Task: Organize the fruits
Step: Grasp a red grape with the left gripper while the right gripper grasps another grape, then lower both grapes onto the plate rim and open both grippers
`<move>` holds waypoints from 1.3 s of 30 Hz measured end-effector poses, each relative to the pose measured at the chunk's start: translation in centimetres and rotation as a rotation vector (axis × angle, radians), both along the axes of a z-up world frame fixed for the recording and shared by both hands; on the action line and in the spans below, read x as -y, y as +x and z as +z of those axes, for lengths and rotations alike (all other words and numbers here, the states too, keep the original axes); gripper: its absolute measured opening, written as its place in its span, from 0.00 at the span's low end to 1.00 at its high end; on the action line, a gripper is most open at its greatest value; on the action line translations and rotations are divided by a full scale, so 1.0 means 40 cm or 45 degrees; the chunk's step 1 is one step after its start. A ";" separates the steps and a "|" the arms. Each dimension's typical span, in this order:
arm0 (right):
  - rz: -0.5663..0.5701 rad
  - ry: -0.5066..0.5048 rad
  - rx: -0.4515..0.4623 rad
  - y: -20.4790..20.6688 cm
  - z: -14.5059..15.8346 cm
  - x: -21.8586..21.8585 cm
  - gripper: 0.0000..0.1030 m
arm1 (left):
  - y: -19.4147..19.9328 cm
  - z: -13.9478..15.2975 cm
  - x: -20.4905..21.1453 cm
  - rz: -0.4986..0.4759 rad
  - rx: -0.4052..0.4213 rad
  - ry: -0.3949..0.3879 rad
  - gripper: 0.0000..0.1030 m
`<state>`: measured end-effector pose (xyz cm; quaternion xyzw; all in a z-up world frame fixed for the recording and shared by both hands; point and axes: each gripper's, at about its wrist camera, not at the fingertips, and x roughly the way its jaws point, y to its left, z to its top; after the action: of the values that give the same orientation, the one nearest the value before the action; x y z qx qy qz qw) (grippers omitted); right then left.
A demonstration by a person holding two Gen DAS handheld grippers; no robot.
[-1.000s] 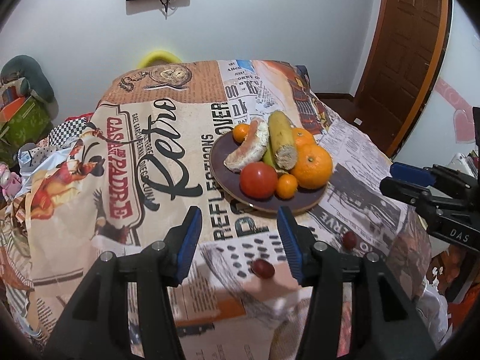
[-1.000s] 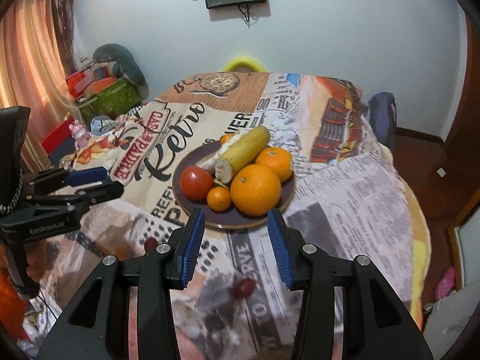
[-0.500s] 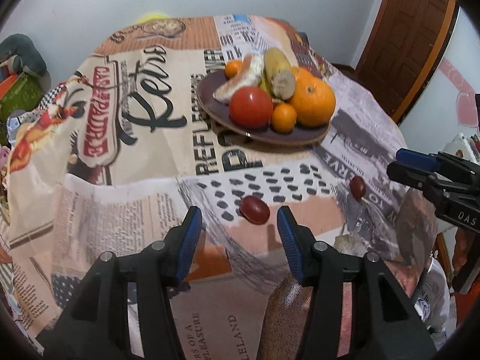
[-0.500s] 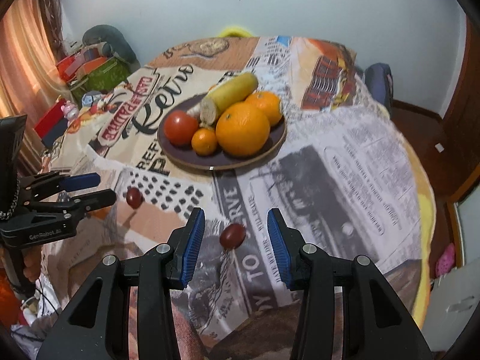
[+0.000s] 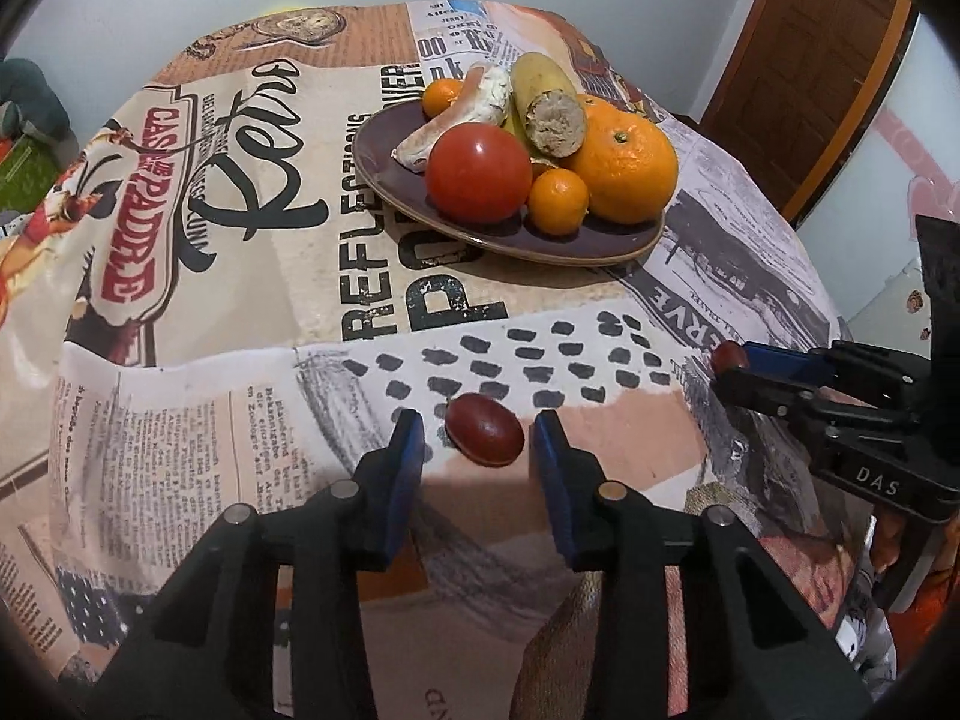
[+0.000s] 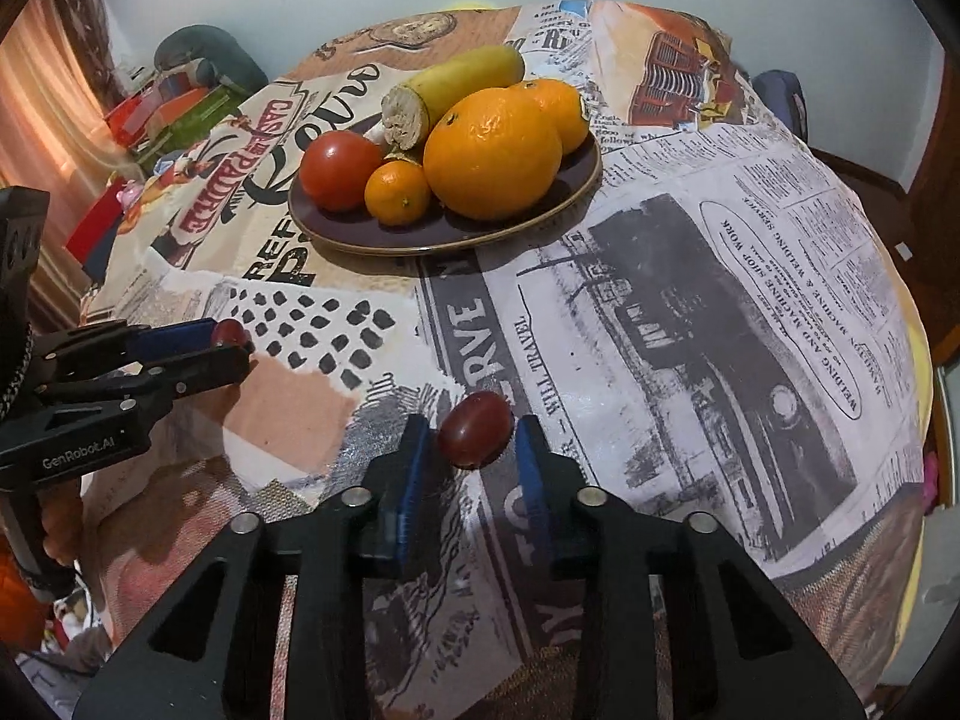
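A purple plate [image 5: 384, 168] [image 6: 576, 192] in the middle of the table holds a red tomato [image 5: 479, 173], oranges [image 5: 624, 165], a small tangerine [image 5: 558, 201] and a cut yellow fruit [image 5: 549, 102]. Two dark red grapes lie on the tablecloth near the front edge. My left gripper [image 5: 477, 435] is open, with one grape [image 5: 485, 429] between its blue pads. My right gripper [image 6: 471, 435] is open, with the other grape [image 6: 474, 429] between its pads. Each gripper also shows side-on in the other view, the left one [image 6: 231, 339] and the right one [image 5: 729, 363].
The printed tablecloth [image 5: 240, 312] drapes over the front edge of the table. A brown door [image 5: 804, 66] is at the right. Boxes and toys [image 6: 168, 108] sit on the floor at the left.
Both grippers have moved forward and down toward the table's front edge. Each grape now lies between a gripper's pads, and the jaws have narrowed a little.
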<state>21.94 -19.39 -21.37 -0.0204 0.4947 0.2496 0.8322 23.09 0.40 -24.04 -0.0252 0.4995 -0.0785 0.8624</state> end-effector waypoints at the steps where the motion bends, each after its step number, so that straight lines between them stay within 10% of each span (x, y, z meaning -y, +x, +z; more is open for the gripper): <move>1: 0.000 0.004 0.002 0.001 0.000 0.001 0.22 | 0.001 -0.001 0.003 -0.001 0.006 0.006 0.31; 39: 0.047 0.111 0.189 0.098 0.094 -0.074 0.20 | 0.109 0.109 0.042 -0.034 0.174 -0.012 0.23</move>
<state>25.87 -16.45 -17.62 -0.0116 0.4198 0.2840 0.8619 27.45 -1.30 -19.68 -0.0173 0.4393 -0.0937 0.8933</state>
